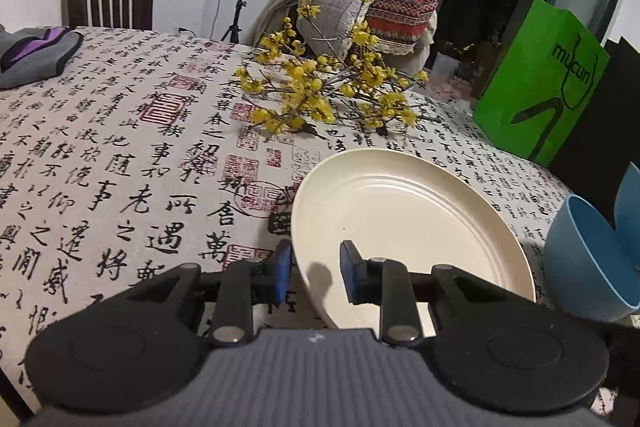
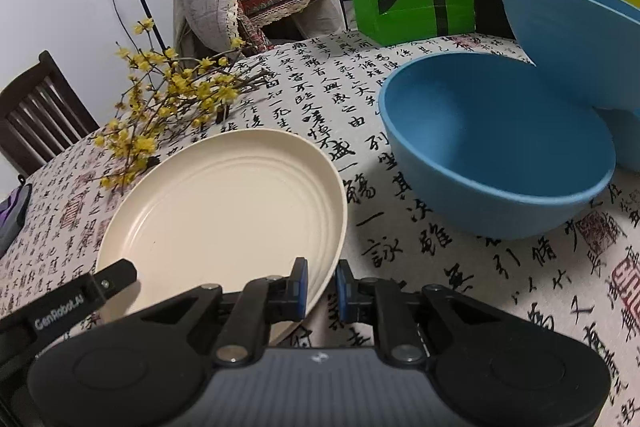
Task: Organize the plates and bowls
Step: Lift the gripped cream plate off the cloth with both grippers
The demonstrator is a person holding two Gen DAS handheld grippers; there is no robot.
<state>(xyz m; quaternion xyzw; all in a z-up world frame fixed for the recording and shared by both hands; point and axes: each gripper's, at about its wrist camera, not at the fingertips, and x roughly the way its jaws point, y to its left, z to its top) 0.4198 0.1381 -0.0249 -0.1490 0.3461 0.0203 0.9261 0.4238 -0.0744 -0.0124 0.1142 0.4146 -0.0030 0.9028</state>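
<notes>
On the cloth-covered surface a cream plate lies flat, with both claws set on its near rim from opposite sides. The left claw straddles the near-left edge, one blue pad outside the rim and one over the well; its jaws stand narrow, yet a clear gap shows between the inner pad and the rim, so I cannot tell whether it truly pinches. The right claw has its jaws nearly together across the near-right edge and looks closed on the rim.

Just right of the plate stands a blue bowl, apart from it, and behind that a second blue dish is tilted against or into the bowl; which, I cannot tell.

The likely trouble: the plate looks smooth, hard and faintly glossy, with shallow concentric ridges and a thin upturned lip. Pads on such a lip may slip, and if one side holds less firmly the plate would tip or swing on lifting. Carried rightward, it could knock the bowl, which looks matte, rounded and light. Beyond the plate lies a spray of yellow blossoms on thin twigs, easily snagged. The printed cloth may bunch if the plate is dragged.
</notes>
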